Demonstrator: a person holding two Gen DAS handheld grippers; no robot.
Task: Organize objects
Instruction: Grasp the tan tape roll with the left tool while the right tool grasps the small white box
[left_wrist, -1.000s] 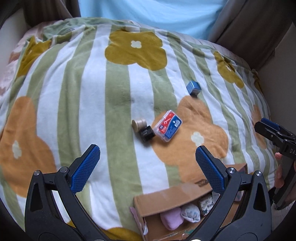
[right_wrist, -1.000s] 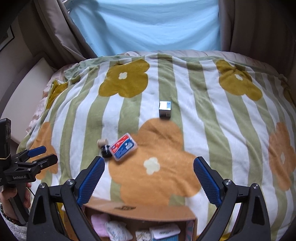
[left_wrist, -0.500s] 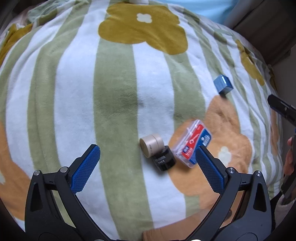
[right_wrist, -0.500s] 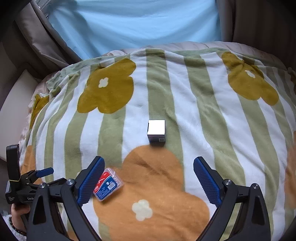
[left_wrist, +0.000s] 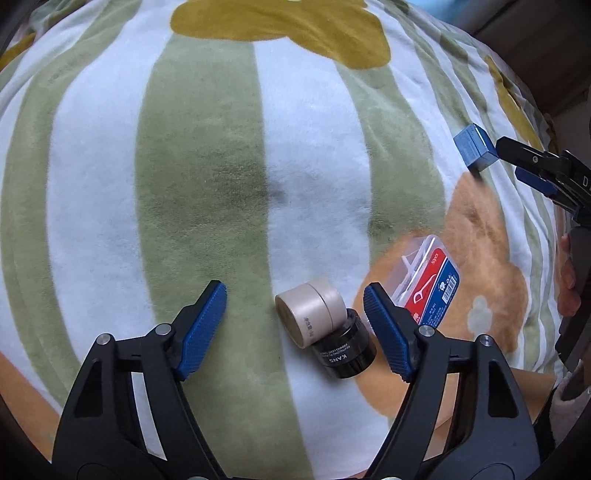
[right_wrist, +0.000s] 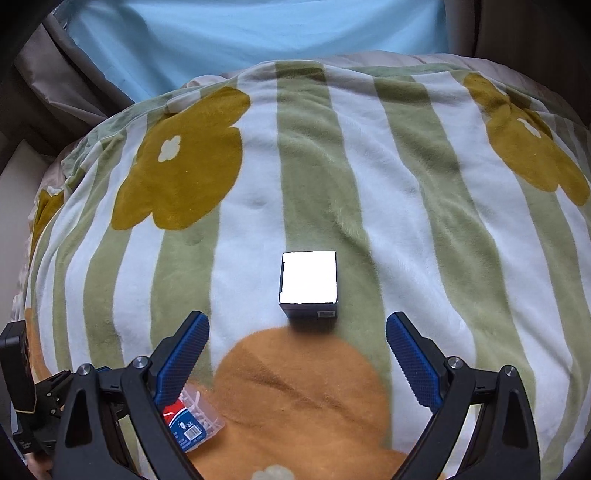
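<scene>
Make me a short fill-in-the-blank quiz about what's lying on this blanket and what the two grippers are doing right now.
1. The beige jar leans against a ____ jar marked KANS.
2. The left gripper is ____, with both jars between its fingers.
3. The right gripper is lined up on the small ____.
4. The floss pick case has a red and ____ label.

Answers: black; open; box; blue

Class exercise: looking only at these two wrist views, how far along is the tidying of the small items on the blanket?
Done: nothing visibly put away.
In hand: nothing yet. The open left gripper brackets the beige jar, which touches the black jar; the open right gripper lines up just short of the small blue box.
Left: both jars, the box and the floss pick case lie on the blanket.
</scene>
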